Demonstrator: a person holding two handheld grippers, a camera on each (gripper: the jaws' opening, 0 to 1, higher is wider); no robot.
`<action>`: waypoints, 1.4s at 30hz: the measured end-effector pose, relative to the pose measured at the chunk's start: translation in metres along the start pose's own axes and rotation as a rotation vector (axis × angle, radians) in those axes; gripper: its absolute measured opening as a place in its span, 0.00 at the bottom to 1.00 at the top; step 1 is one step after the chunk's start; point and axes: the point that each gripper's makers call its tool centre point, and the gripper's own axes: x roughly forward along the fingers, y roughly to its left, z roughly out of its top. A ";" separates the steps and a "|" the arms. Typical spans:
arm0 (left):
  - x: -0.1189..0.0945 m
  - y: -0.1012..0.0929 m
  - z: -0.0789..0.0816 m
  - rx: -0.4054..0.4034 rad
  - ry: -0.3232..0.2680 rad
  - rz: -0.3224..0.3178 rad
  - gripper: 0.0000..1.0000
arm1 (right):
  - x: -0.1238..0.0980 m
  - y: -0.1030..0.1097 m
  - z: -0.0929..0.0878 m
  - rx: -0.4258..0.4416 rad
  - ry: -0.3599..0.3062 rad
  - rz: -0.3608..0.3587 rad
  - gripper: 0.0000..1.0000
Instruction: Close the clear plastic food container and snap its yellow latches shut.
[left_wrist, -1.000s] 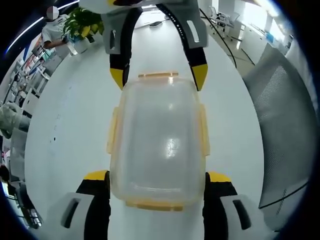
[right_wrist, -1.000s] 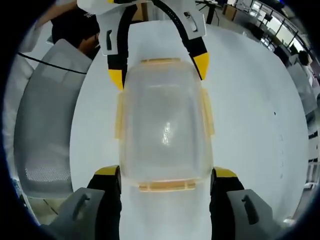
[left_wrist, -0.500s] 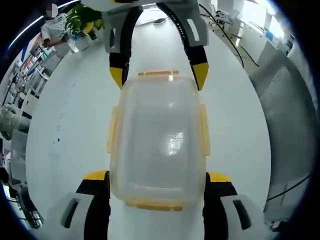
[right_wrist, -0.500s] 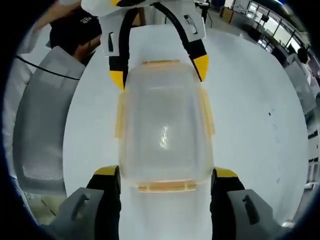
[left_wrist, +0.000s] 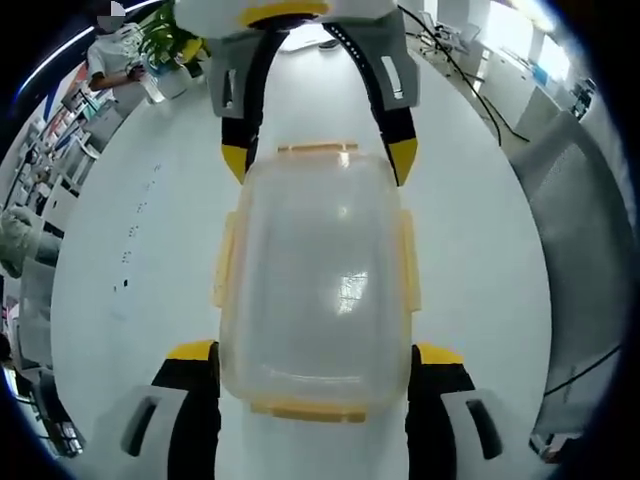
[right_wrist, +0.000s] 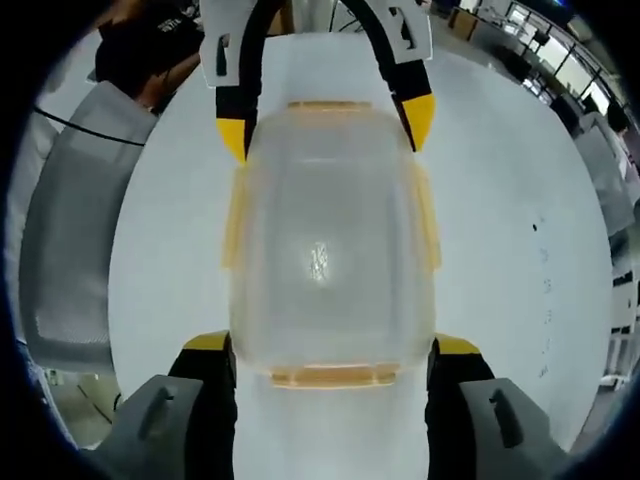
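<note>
The clear container (left_wrist: 315, 290) is sitting lid-on on the white table (left_wrist: 130, 250), lying lengthwise between the two grippers. Its yellow latches (left_wrist: 408, 262) on the long sides are looking folded flat against the walls, and the end latch (left_wrist: 316, 149) probably too, though the clear plastic is making that hard to confirm.

In the right gripper view the container (right_wrist: 328, 250) is now looming larger and nearer than half a second ago, so the right gripper is pushing in toward it; in the left gripper view it is holding the same place while the background is sliding, which reads as camera drift only.

The left gripper (left_wrist: 315, 352) is standing wide open, its jaws flanking the near end of the container, gripping nothing. The right gripper (right_wrist: 332, 345) is equally wide open, straddling the opposite end, also empty; whether its jaws are touching the walls is unclear.

The closing-in suggests a final press or check on the end latches, with the task nearly finished.
</note>
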 end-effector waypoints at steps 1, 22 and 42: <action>0.000 0.001 0.000 -0.001 -0.001 0.000 0.72 | 0.000 -0.001 0.000 0.000 0.000 0.000 0.75; -0.005 0.001 -0.001 -0.019 0.018 0.045 0.71 | -0.011 -0.002 -0.001 0.030 -0.021 -0.015 0.73; -0.046 -0.007 0.021 -0.143 -0.129 0.100 0.88 | -0.056 0.015 0.012 0.129 -0.150 -0.115 0.92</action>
